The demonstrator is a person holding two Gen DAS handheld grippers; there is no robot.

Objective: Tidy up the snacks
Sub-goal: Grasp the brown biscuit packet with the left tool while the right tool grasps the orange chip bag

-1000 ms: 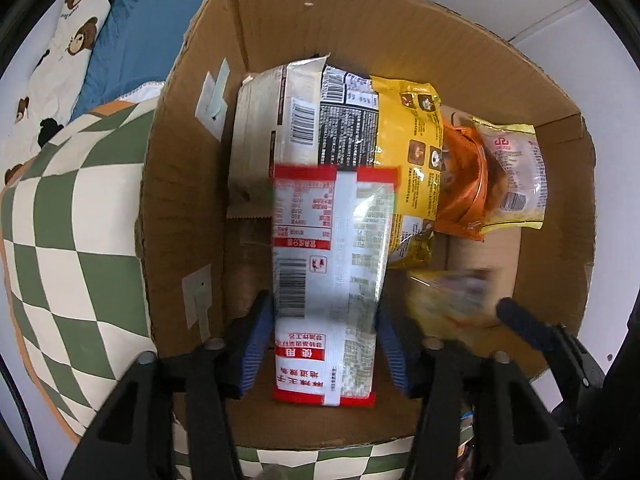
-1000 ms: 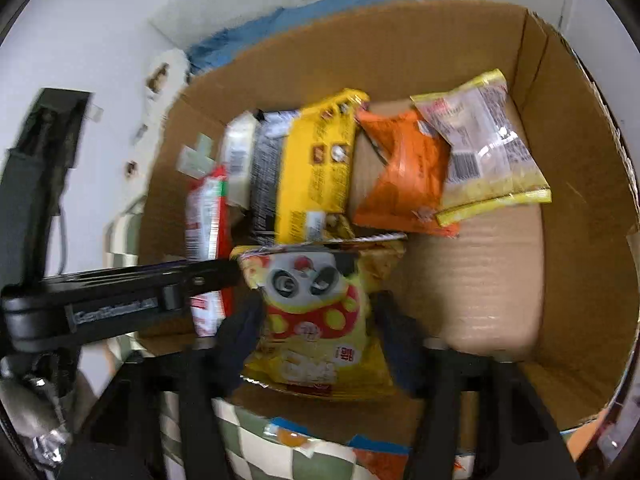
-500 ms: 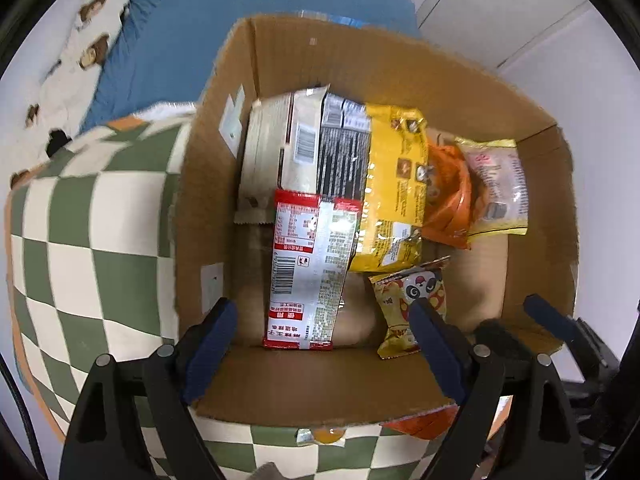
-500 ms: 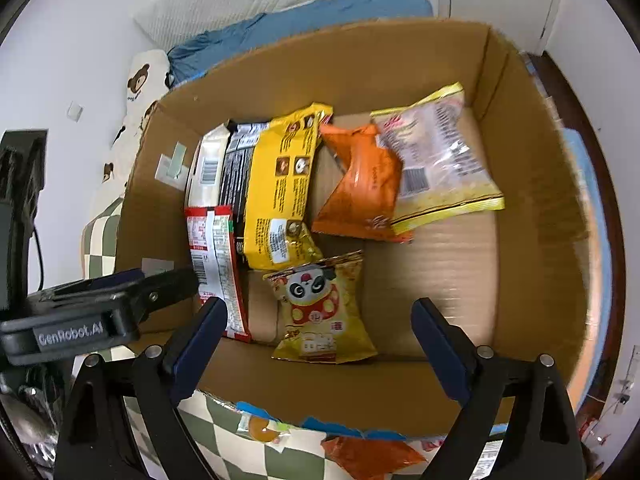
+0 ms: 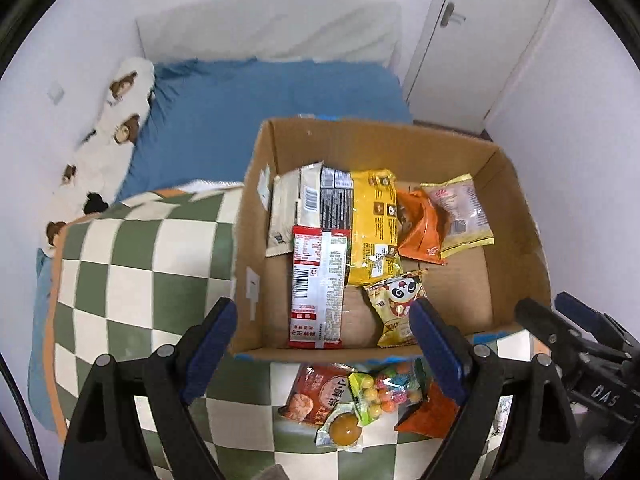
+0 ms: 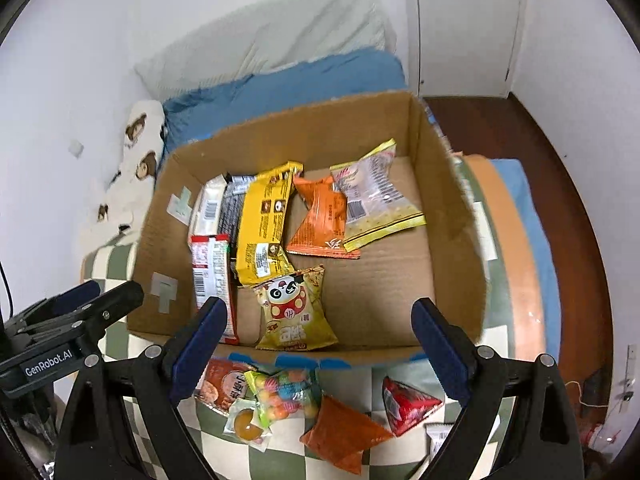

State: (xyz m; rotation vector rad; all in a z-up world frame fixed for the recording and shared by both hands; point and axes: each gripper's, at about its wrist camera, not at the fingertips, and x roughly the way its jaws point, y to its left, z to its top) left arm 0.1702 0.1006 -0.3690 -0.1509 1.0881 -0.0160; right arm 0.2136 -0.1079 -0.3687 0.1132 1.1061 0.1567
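Change: left gripper (image 5: 322,330) and right gripper (image 6: 316,332), earlier clamping packets inside, now spread wide, empty, raised above the cardboard box (image 6: 360,128).
Box, near: red-white packet (image 5: 318,284), panda packet (image 6: 294,308).
Box, far: yellow packet (image 6: 264,220), orange packet (image 6: 320,216).

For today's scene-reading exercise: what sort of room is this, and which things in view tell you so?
Most likely a bedroom: a bed with a blue sheet, a bear-print pillow against the wall, and a closed white door behind the cardboard box.
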